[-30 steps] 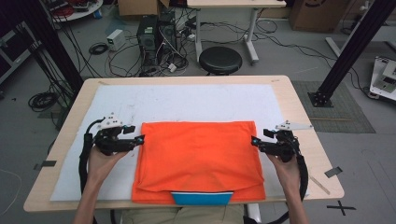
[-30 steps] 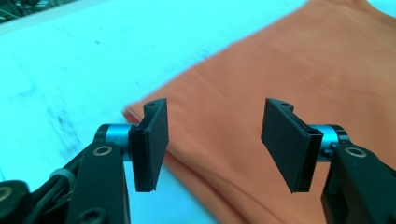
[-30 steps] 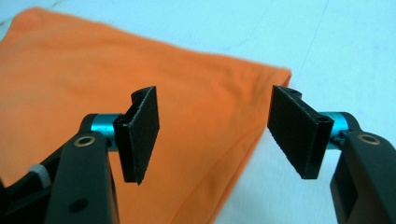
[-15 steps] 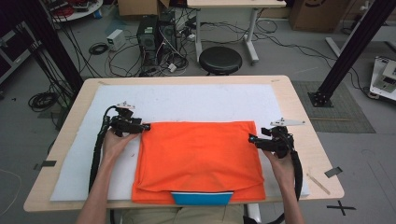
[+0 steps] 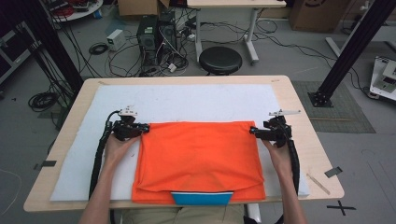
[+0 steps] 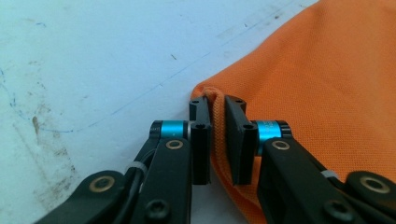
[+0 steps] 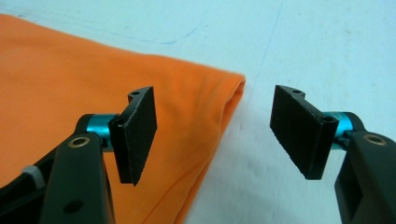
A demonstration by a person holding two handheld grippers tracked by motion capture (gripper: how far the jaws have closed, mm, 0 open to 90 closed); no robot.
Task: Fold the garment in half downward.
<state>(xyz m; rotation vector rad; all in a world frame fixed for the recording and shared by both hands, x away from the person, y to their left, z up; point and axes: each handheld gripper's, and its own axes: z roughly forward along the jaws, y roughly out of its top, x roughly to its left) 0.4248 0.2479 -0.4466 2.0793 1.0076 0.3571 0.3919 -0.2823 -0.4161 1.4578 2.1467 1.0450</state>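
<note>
High view had the orange cloth [image 5: 198, 158] spread flat at the centre of the frame, lying on the white mat [image 5: 187, 100] that covered the wooden table [image 5: 303, 112], its near edge hanging at the bottom of the frame over a blue strip [image 5: 202, 198]. At the cloth's upper left corner sat the left gripper [image 5: 145, 127], and in the left gripper view it [image 6: 217, 140] was clamped down on the hemmed corner of the orange cloth [image 6: 327, 79], the fabric pinched between the two black jaws with scuffed white mat [image 6: 93, 60] to the left. Over at the upper right corner was the right gripper [image 5: 252, 130]; in the right gripper view it [image 7: 215, 135] was spread wide, one jaw over the orange cloth [image 7: 70, 79], the other over bare mat [image 7: 327, 42], the corner lying between them, ungrasped. Behind the table, at the top of the frame, stood a black stool [image 5: 220, 59], computer towers [image 5: 156, 32] and tangled cables [image 5: 93, 49]; nothing lay across the cloth.
</note>
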